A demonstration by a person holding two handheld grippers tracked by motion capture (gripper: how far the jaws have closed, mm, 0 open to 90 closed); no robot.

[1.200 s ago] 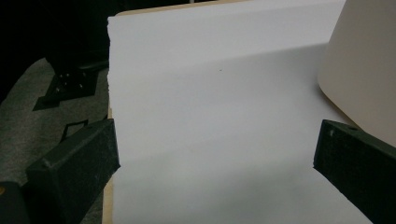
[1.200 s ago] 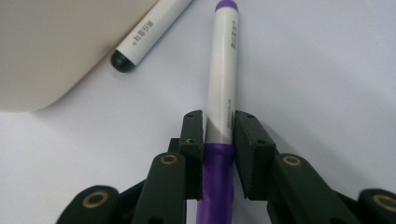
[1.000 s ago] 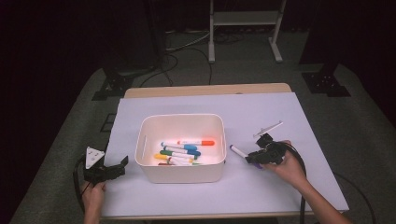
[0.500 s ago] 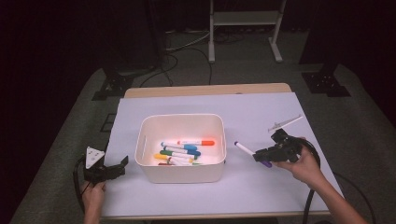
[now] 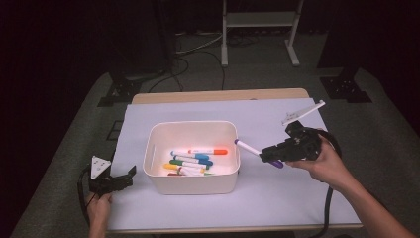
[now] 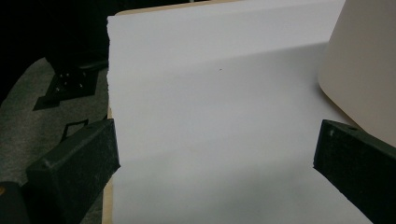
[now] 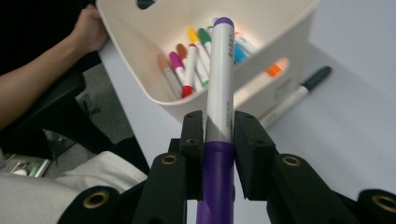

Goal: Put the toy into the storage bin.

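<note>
- The right gripper [image 7: 219,140] is pinching a smooth cylindrical purple marker [image 7: 219,88] just beside the glossy white plastic bin's [image 5: 218,130] right rim.
- The left gripper [image 5: 119,179] is resting spread — jaws matte black — on the white sheet.

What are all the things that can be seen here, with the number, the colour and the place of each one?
purple marker: one, white barrel with purple cap and end, clamped between the right gripper's jaws, pointing toward the bin.
bin: one, white, middle of the table.
markers in the bin: several, caps orange, blue, green, yellow, red and pink; exact count unclear.
black-capped marker: one, white barrel, lying on the paper just beside the bin.
paper sheet: one, white, covering most of the table.
table: one, light wood, far edge showing.
metal stand: one, white, on the floor behind the table.
left gripper: black, open, resting left of the bin.
right gripper: black, right of the bin.
</note>
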